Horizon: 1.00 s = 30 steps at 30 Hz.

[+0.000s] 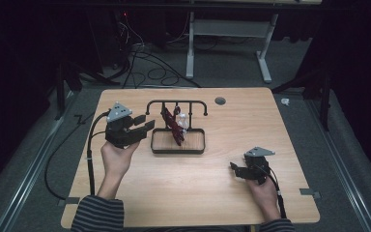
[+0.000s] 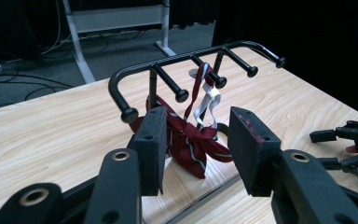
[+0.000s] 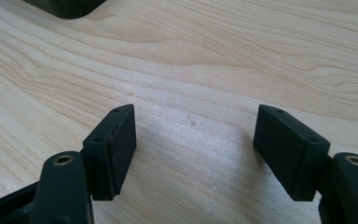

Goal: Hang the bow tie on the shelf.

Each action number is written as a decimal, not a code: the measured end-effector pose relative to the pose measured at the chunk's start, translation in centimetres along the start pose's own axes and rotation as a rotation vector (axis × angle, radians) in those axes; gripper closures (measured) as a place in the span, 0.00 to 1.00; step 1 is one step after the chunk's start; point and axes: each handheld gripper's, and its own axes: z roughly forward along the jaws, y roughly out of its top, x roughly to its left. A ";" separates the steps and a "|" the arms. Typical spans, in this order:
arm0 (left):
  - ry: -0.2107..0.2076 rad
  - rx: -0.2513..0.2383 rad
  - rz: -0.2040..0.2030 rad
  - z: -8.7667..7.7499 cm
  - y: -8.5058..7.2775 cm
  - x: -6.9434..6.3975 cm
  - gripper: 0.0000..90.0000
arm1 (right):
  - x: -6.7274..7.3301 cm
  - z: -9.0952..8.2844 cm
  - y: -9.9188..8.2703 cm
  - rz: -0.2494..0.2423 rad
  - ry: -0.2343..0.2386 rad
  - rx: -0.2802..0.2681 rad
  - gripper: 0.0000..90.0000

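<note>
Nearest the table's (image 1: 193, 193) front edge, toward its right corner, the right gripper (image 1: 235, 170) sits low over the bare wood with its jaws spread wide and nothing between them; in the right gripper view the grain shows plainly in the gap. Farther in, on the left side of the table, the left gripper (image 1: 144, 123) is held up by the person's left hand (image 1: 117, 157), its jaws also apart and empty, pointed at the black rack (image 1: 177, 104) just beside it. The rack stands near the middle of the table on a shallow black tray (image 1: 178, 149). A dark red striped bow tie (image 2: 191, 144) hangs by its white strap (image 2: 208, 105) from one of the rack's pegs, its lower end reaching the tray.
</note>
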 end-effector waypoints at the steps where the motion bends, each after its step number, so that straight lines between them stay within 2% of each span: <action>1: 0.001 -0.003 -0.005 -0.3 -0.2 0.1 0.64 | 0.0 0.0 0.0 0.000 0.000 0.000 0.35; 21: 0.020 -0.022 -0.045 -2.5 -2.3 1.3 0.63 | 0.0 0.0 0.0 0.000 0.000 0.000 0.35; 30: 0.022 -0.025 -0.043 -2.9 -2.8 1.2 0.63 | 0.0 0.0 0.0 0.000 0.000 0.000 0.35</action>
